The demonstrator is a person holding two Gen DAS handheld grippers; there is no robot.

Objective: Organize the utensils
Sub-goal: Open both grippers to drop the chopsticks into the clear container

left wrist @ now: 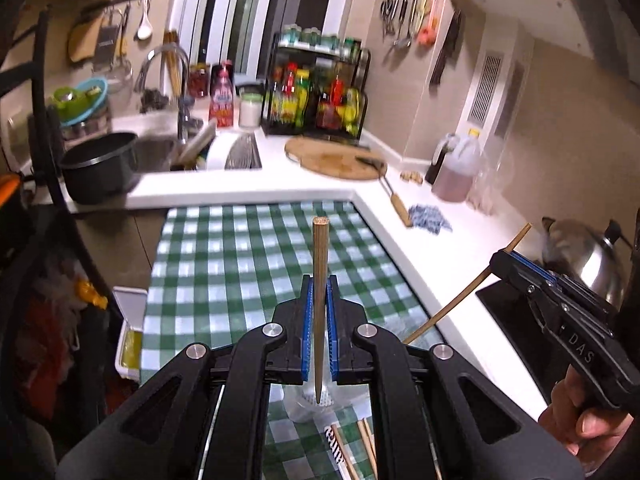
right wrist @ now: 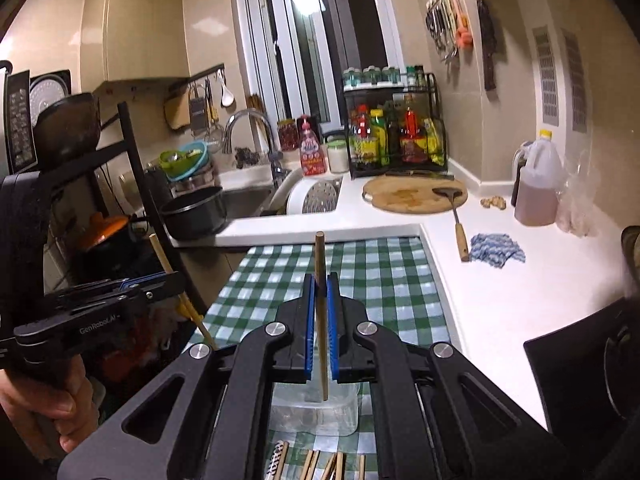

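Observation:
My left gripper (left wrist: 319, 288) is shut on a brown wooden chopstick (left wrist: 320, 264), held upright with its tip down over a clear plastic container (left wrist: 304, 408) on the green checked cloth (left wrist: 240, 264). My right gripper (right wrist: 320, 286) is shut on another wooden chopstick (right wrist: 320, 256), also upright, its tip over the same clear container (right wrist: 312, 412). Several more chopsticks (right wrist: 320, 466) lie on the cloth near the bottom edge. The right gripper shows in the left wrist view (left wrist: 508, 262) with its chopstick (left wrist: 460, 300); the left one shows in the right wrist view (right wrist: 160, 280).
A white counter (left wrist: 440, 248) borders the cloth, with a round cutting board (left wrist: 332, 156), a spatula (left wrist: 394, 196), a blue rag (left wrist: 430, 218), an oil jug (left wrist: 456, 168) and a steel kettle (left wrist: 588, 252). A black pot (left wrist: 100, 164) and sink (left wrist: 160, 148) are at the back left.

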